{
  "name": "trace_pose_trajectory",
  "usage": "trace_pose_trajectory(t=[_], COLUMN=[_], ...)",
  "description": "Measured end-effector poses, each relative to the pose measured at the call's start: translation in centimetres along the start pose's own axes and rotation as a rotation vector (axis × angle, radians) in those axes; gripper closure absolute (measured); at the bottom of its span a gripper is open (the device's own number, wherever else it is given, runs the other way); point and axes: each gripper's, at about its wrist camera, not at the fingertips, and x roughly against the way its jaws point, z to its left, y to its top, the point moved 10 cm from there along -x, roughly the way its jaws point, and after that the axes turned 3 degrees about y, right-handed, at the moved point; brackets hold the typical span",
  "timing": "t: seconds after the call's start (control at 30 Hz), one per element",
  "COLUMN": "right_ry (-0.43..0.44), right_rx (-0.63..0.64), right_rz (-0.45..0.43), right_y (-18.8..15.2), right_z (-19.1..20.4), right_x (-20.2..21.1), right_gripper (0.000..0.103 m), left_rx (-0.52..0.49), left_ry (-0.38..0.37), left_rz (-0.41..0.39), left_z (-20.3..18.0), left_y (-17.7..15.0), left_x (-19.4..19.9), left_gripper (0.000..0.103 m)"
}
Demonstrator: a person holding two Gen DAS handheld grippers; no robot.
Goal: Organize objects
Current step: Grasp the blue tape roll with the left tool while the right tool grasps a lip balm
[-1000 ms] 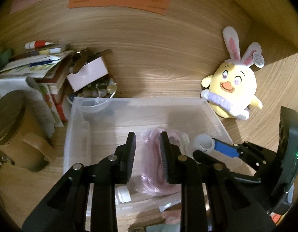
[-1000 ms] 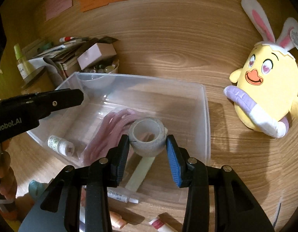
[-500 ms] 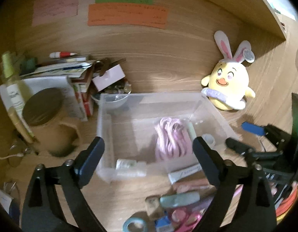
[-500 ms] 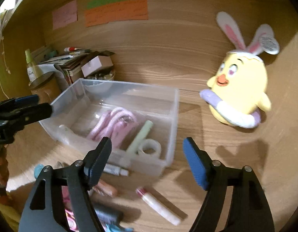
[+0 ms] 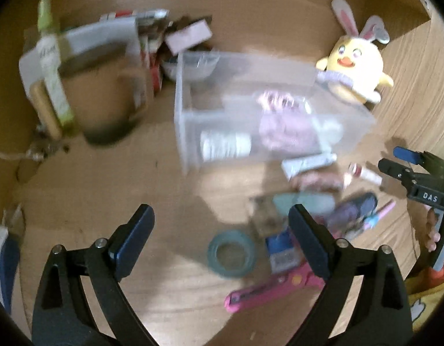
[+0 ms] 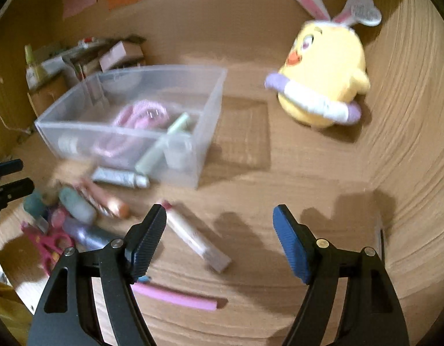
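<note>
A clear plastic bin (image 5: 190, 132) (image 6: 210, 132) sits on the wooden desk. It holds a pink cord (image 5: 282, 124) (image 6: 135, 115), a small white bottle (image 5: 224, 145), a pale green tube (image 6: 164, 144) and a tape roll (image 6: 177, 150). Loose items lie in front of it: a teal tape roll (image 5: 232, 252), pink scissors (image 5: 268, 285) (image 6: 48, 245), a white tube (image 5: 305, 163) (image 6: 121, 177), a lip balm stick (image 6: 197, 240) and a pink pen (image 6: 175, 297). My left gripper (image 5: 222, 236) is open and empty above the teal roll. My right gripper (image 6: 220, 242) is open and empty over the desk, right of the lip balm stick.
A yellow bunny-eared plush (image 5: 354, 69) (image 6: 322, 80) sits right of the bin. Books, a pink box (image 5: 190, 34), a brown mug (image 5: 112, 106) and a green bottle (image 5: 51, 66) crowd the back left. The wooden wall rises behind and at right.
Both grippers opened wide, left the cord and tape roll in the bin, and pulled back toward the front of the desk. The loose items have come into view.
</note>
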Motion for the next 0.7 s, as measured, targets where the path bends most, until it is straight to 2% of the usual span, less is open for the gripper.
trace_pose_trajectory(t=[0.2,0.23,0.3,0.37,0.43,0.57,0.63,0.7], right_ry=[0.028,0.029,0.034,0.044,0.057,0.065,0.064,0.055], right_rx=[0.006,0.010,0.025,0.038,0.041,0.036,0.027,0.011], right_rz=[0.069,0.071,0.080,0.094,0.092,0.087,0.081,0.062], right_y=[-1.4,-1.3,-1.2,-1.4,-1.4,-1.6,-1.7,-1.7], right_z=[0.6,0.7,1.2,1.7,1.9,1.9,1.7,1.5], right_x=[-1.9,-2.2,-2.5,-2.9,-2.9,-2.7,-2.5,-2.0], right_gripper=[0.030,0.031,0.040,0.054,0.060,0.083,0.089,0.089], left_rx=[0.055,0.062,0.064,0.058,0.054,0.062,0.065,0.062], left_ry=[-0.024,-0.029,-0.037,-0.038,-0.044,-0.034,-0.041,-0.043], left_rz=[0.031,0.032,0.035,0.036,0.042,0.036,0.032,0.031], left_z=[0.7,0.7,0.6,0.5,0.4,0.7,0.7,0.8], left_y=[-2.1,-2.3,-2.6,-3.0,-3.3,-3.3,-3.2,-3.1], left_x=[-0.3,-0.3,-0.2,-0.1,-0.1,-0.3,-0.3,-0.4], left_gripper=[0.008,0.008,0.011,0.017,0.024,0.033,0.049,0.061])
